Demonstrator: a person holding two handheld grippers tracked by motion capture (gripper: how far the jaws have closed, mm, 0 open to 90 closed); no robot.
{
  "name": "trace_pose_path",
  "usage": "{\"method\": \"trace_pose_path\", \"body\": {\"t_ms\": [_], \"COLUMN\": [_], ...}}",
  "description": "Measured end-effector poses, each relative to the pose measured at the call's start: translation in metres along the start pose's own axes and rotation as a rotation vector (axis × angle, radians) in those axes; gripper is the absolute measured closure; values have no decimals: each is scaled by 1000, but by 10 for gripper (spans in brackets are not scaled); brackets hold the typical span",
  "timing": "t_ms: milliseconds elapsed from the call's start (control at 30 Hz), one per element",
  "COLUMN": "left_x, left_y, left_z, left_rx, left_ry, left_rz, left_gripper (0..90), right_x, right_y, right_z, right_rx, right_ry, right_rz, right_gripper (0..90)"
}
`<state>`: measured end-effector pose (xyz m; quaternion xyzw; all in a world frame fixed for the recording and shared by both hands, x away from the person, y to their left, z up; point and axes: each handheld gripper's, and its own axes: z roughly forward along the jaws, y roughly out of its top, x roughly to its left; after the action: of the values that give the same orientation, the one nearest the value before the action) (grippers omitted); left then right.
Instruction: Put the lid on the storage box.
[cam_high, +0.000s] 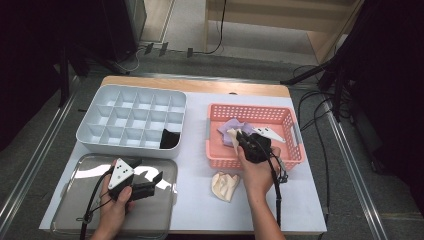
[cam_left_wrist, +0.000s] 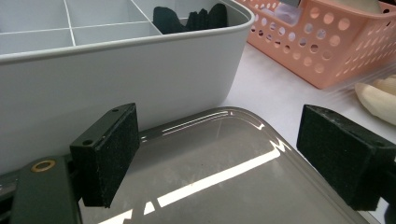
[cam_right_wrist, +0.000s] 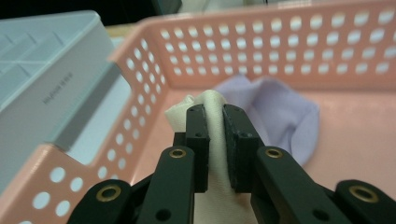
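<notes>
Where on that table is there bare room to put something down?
The white strip between the grey divider box and pink basket is free, as is the near right corner beside the cream sock. The basket and metal tray are crowded.

Lower left: glossy metal tray (cam_high: 165, 200). Upper left: matt grey plastic divided box (cam_high: 95, 135). Right: perforated pink plastic basket (cam_high: 295, 150); soft cream cloth sock (cam_right_wrist: 212, 140).
</notes>
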<state>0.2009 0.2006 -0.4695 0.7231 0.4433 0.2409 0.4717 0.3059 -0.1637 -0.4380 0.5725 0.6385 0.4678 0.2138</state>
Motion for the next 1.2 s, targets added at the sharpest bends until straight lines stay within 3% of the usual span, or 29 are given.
{"method": "trace_pose_path", "body": {"t_ms": [167,267,400,533,667,967,1200], "left_x": [1,0,0,0,0,3,-7], "left_y": [0,0,0,0,0,4,6], "left_z": [0,0,0,0,0,-3,-3], "left_rx": [-5,-2,0,-5,-6,-10,-10], "left_ry": [-7,-5,-4,-5,-6,-4,22], "left_rz": [-1,0,3,3,-2,-25,44], "left_gripper": [140,140,140,140,140,140,141], "right_x": [5,7,8,10,14,19,20], "right_y": [-3,-5,-6,-11,-19,-23,-43], "right_z": [-9,-15,-23,-32,-45,-73,-85], "right_rx": [-126,-189,-230,-238,-252,-274,-245], "right_ry": [39,77,103,113,92,125,143], "right_rz": [-88,-99,-106,-97,-104,-67,-67], "right_gripper": [814,815,814,814,814,814,814]}}
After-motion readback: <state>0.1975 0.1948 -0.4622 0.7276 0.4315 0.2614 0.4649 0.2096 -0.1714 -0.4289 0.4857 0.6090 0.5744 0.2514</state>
